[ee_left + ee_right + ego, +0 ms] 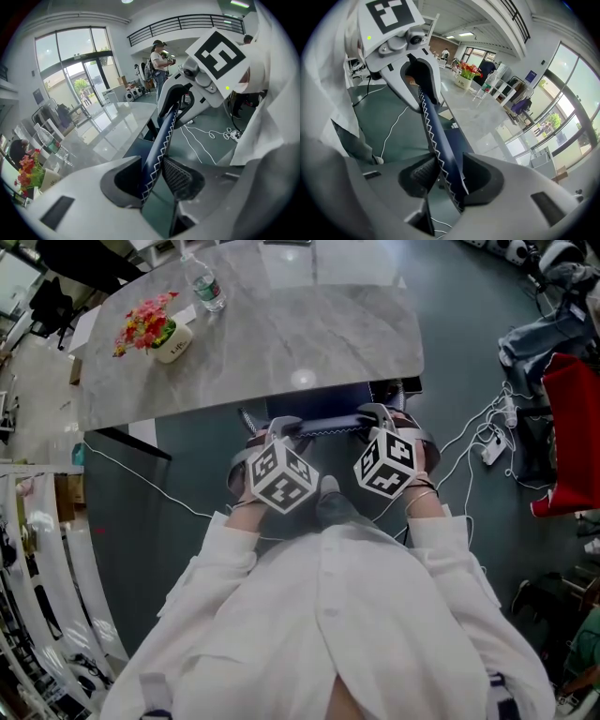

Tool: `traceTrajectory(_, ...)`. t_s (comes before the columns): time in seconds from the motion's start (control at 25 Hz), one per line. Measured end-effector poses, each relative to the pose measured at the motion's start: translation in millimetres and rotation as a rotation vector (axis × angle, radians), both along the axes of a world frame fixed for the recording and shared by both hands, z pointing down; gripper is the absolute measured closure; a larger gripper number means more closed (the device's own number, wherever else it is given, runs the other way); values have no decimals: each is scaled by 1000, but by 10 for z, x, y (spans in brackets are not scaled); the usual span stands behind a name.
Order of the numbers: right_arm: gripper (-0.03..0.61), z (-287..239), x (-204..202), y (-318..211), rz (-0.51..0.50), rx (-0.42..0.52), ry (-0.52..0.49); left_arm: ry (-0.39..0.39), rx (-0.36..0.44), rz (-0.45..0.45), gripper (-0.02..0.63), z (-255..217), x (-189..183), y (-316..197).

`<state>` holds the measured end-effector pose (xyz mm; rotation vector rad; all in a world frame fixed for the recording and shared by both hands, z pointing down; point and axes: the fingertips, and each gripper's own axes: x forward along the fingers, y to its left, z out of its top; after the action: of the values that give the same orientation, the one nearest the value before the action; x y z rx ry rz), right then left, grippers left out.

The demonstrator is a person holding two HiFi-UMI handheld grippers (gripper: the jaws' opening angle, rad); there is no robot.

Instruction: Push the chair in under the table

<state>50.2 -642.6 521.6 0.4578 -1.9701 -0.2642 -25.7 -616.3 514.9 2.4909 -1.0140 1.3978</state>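
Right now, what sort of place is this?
Probably an office lobby or showroom: a marble-look table with flowers, tall glass doors and an upper-floor railing.

left gripper (281, 430) | right gripper (377, 416) | both on chair back (328, 426) | by table (281, 343)

Bright daylight from windows (70, 61), glare on tabletop (302, 378), fisheye-warped dark edges

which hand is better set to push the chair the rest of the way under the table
Neither has the edge: left gripper and right gripper both clamp the chair back, one per side; push with both.
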Motion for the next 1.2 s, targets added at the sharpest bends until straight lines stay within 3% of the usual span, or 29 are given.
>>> traceTrajectory(0.44, 422, 19, -3, 119, 31, -7, 13, -9, -52, 39, 468, 36, -1, 78)
traceTrajectory(0.6, 416, -19, 30, 191, 79, 38, -1, -37, -9, 41, 456, -12, -1, 137)
traceTrajectory(0.76, 404, -187, 50, 291, 124, 93, -21, 16, 40, 14, 456, -200, 21, 259)
traceTrajectory(1.0, 405, -608, 30, 794, 237, 134, -202, 115, 111, -39, 456, -571, -49, 666)
traceTrajectory(1.2, 411, -937, -32, 1311, 311, 212, -339, 179, 132, -9, 457, -769, -57, 1219)
